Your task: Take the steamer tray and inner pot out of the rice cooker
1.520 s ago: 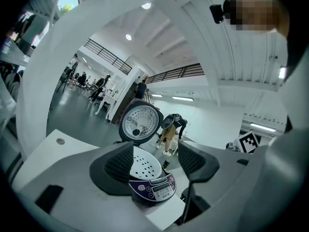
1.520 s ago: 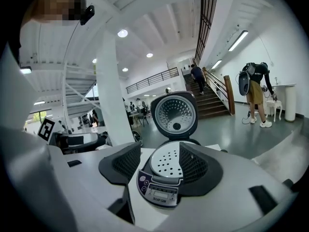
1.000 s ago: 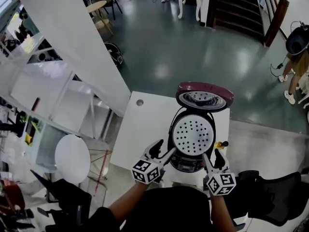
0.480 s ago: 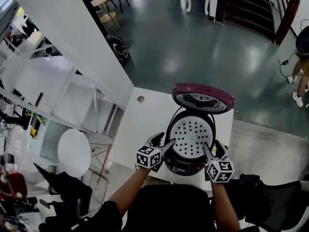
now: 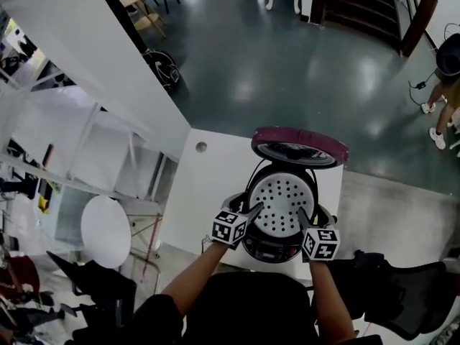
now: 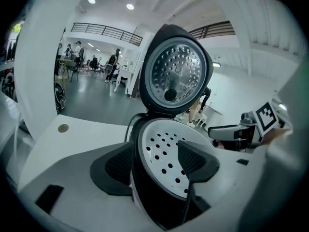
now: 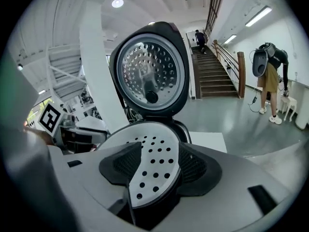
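One perforated steamer tray sits in the one open rice cooker, lower centre of the head view; the inner pot is hidden beneath it. Of two grippers, the left gripper and right gripper each straddle the tray's rim, jaws apart. Uneven closing or lifting could tilt the tray so it slips.

The white steamer tray, dotted with round holes, is sitting in the mouth of the black rice cooker, whose maroon lid is standing open behind it.
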The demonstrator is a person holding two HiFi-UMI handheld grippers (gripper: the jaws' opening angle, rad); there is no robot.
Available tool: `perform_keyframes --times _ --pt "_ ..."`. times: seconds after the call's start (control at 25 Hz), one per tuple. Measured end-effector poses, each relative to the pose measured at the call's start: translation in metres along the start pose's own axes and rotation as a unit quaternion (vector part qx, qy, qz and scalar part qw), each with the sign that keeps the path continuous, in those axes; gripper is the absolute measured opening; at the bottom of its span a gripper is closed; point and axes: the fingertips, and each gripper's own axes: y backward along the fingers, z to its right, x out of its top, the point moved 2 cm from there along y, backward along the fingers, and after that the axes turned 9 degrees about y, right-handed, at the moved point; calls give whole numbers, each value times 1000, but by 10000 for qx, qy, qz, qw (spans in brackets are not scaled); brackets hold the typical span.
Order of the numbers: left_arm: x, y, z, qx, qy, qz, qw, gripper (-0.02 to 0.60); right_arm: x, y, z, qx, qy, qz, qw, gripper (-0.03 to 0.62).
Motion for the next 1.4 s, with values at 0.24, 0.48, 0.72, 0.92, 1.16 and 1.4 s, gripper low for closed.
perform_keyframes --times 0.24,0.48,0.72,0.92,1.16,1.4 --pt "-1 -12 -1 255 -160 -422 9987 265 -22 -15 10 -181 57 -574 9982 213" --pt "-4 -21 -4 420 -259 -825 9954 265 -30 -23 17 -296 130 -1008 9944 200" --pt "-2 -21 -11 839 -492 -973 9905 245 -30 -24 16 -370 269 -1161 9922 179" --pt "-9 -22 -20 1258 -959 -1369 9779 232 -33 -21 16 -447 341 -1240 9907 161" --pt "-17 -23 -22 1313 -939 -1512 9752 192 -38 -20 19 -567 591 -1314 9879 106" --pt "-14 -21 -21 1461 -835 -1440 9752 166 -36 -18 18 -618 618 -1258 9882 103"
